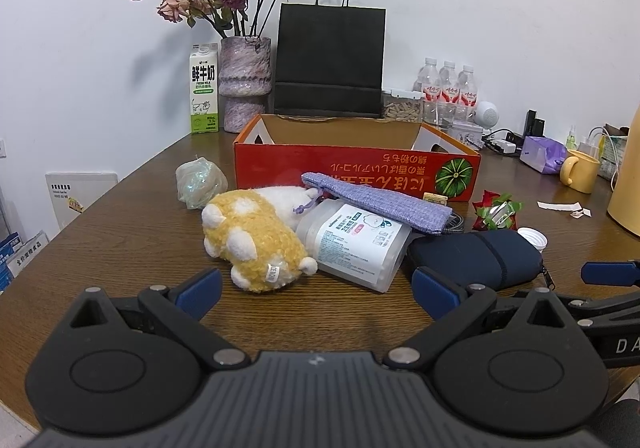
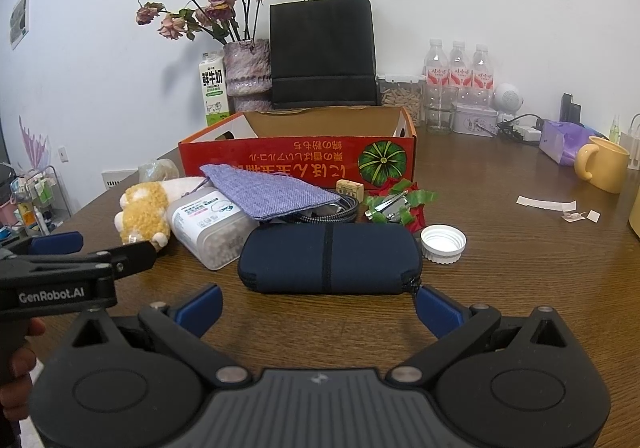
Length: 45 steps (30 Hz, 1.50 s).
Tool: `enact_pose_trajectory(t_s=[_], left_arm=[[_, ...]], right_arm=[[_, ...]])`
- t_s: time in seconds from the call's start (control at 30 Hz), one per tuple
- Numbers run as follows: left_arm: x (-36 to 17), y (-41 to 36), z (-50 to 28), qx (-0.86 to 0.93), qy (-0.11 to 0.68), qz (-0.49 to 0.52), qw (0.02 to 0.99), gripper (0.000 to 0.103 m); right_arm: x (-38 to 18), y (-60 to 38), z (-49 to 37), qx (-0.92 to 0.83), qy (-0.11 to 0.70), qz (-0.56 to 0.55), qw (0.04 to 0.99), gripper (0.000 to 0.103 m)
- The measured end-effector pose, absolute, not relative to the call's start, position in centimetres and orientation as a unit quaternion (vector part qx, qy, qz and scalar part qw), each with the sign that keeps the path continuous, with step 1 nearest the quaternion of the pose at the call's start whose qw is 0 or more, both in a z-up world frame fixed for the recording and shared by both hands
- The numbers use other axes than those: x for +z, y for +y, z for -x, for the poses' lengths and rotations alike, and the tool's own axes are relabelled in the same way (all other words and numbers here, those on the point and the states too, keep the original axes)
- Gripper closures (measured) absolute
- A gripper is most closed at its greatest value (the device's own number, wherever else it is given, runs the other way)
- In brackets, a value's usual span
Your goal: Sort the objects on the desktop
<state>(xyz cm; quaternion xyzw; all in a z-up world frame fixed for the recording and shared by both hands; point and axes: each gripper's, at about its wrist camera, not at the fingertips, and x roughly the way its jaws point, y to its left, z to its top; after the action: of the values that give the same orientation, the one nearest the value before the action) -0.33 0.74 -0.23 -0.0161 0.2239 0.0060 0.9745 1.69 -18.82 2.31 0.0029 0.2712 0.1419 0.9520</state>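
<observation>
A yellow and white plush toy [image 1: 252,240] lies on the wooden table, against a clear plastic jar [image 1: 356,244] on its side. A purple knit pouch [image 1: 380,200] rests on the jar. A dark blue zip case [image 2: 328,258] lies right of the jar, with a white cap [image 2: 443,243] and a red and green bow [image 2: 396,204] beside it. Behind them stands an open red cardboard box [image 1: 356,168]. My left gripper [image 1: 316,290] is open just short of the plush toy and jar. My right gripper [image 2: 318,308] is open in front of the case. Neither holds anything.
At the back stand a vase of dried roses [image 1: 244,84], a milk carton [image 1: 205,88], a black paper bag [image 1: 330,62] and three water bottles [image 2: 460,66]. A yellow mug [image 2: 604,164], purple tissue pack [image 2: 564,140] and paper scraps [image 2: 546,204] sit right. A clear crumpled bag [image 1: 200,184] lies left.
</observation>
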Motion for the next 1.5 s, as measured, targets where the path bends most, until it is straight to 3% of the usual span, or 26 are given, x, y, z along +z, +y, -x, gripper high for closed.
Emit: enact_pose_trajectory(t_s=[1.5], left_arm=[[0.7, 3.3, -4.1, 0.036, 0.217, -0.003, 0.975, 0.0]], right_arm=[[2.1, -19.4, -5.6, 0.124, 0.278, 0.007, 0.952, 0.0]])
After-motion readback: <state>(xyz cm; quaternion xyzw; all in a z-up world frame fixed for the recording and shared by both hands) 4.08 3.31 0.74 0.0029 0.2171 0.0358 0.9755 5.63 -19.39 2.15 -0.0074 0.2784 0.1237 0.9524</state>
